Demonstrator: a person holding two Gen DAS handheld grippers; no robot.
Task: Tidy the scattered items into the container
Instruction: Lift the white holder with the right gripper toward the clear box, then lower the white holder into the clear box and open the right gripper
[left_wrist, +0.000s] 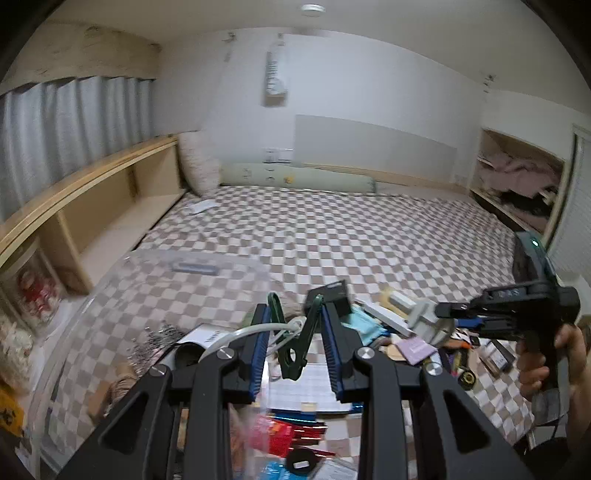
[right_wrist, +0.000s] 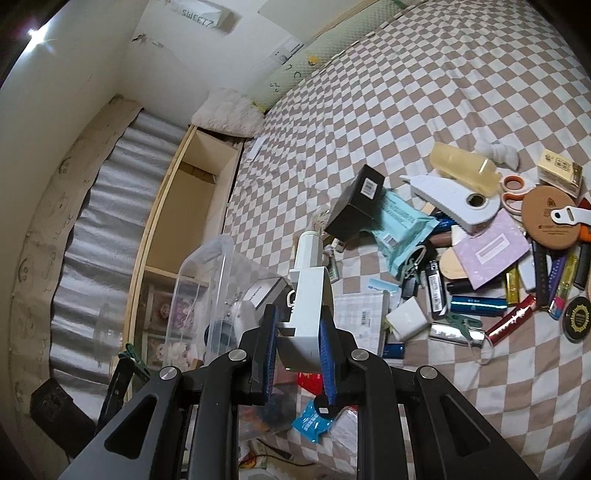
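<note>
My left gripper (left_wrist: 294, 314) is shut on a dark green clip (left_wrist: 295, 350), holding it above the clear plastic container (left_wrist: 173, 256). In the right wrist view the same clip (right_wrist: 135, 357) shows at the far left, beside the container (right_wrist: 207, 266). My right gripper (right_wrist: 299, 317) is shut on a long white plastic tool (right_wrist: 308, 291), just right of the container's rim. From the left wrist view that gripper (left_wrist: 441, 314) hangs over the pile with the white tool (left_wrist: 428, 321) in it. A black box (right_wrist: 360, 201) and a teal packet (right_wrist: 400, 225) lie among the scattered items.
The checkered bedspread (right_wrist: 424, 74) carries several items at the right: lighters, a purple notebook (right_wrist: 489, 253), a round brown disc (right_wrist: 550, 216), orange scissors (right_wrist: 513, 184). A wooden shelf (left_wrist: 110, 192) runs along the left. A hand (left_wrist: 554, 358) grips the right tool.
</note>
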